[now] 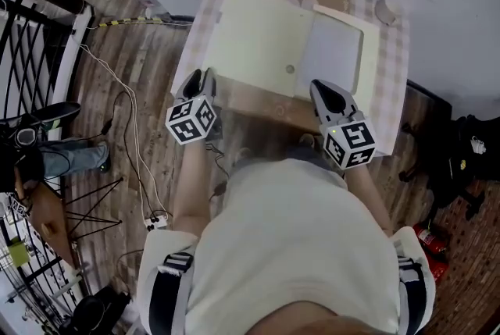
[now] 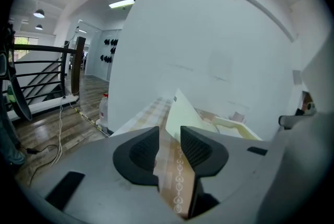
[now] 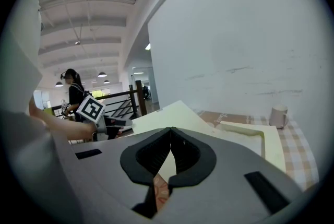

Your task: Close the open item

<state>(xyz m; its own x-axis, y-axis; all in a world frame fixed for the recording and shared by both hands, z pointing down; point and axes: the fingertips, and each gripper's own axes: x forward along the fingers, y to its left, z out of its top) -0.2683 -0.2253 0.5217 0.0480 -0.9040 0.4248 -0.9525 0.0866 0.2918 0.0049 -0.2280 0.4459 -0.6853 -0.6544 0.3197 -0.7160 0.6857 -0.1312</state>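
Open box, lid gripped on one side only

The box (image 1: 337, 52) lies upper centre on the checked tabletop (image 1: 394, 83), long axis left to right, its lid (image 1: 258, 37) spread leftward, inside up. The right hand-held gripper (image 1: 322, 91) appears pinched on the lid's near edge. The left hand-held gripper (image 1: 201, 80) stands spread, edge between unpressed. Risk: a one-sided swing could twist the lid or make it slip.
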